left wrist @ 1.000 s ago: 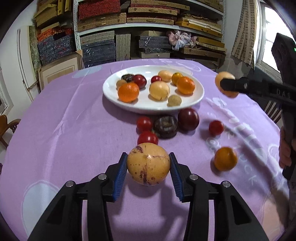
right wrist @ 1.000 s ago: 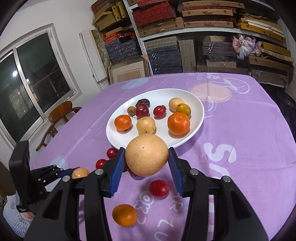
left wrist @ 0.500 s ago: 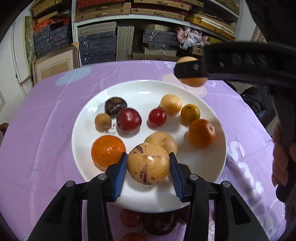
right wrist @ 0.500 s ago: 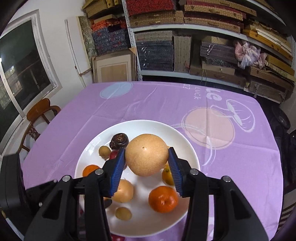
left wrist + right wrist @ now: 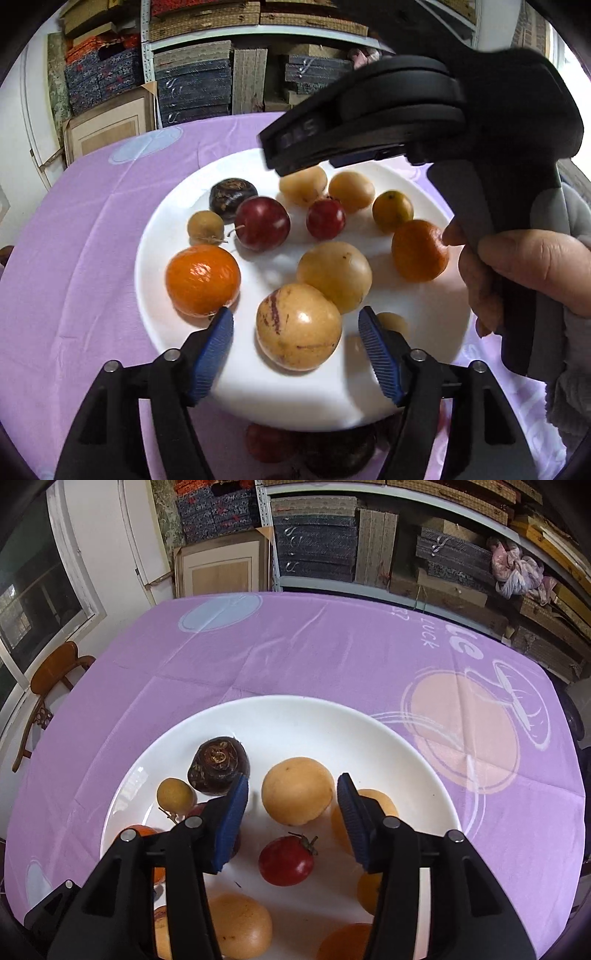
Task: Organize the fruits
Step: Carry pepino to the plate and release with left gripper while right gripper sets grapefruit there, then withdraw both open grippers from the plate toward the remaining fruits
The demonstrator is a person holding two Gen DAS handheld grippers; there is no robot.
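Sitting on the plate (image 5: 159, 236) now, both fruits (image 5: 298, 326) (image 5: 297, 791) lie between spread tongs (image 5: 295, 350) (image 5: 291, 818) that just let go. Low in the left picture, more fruits (image 5: 269, 443) wait on the counter (image 5: 74, 258).

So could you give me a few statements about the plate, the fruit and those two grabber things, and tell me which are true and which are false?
1. The left gripper squeezes the speckled yellow fruit. False: its jaws have just been opening and stand clear of the fruit, which lies on the white plate.
2. The plate sits on a purple tablecloth. True.
3. The right gripper holds a red tomato. False: its jaws have just been opening around a pale round fruit; the red tomato lies nearer the camera.
4. A dark, wrinkled fruit lies on the plate. True.
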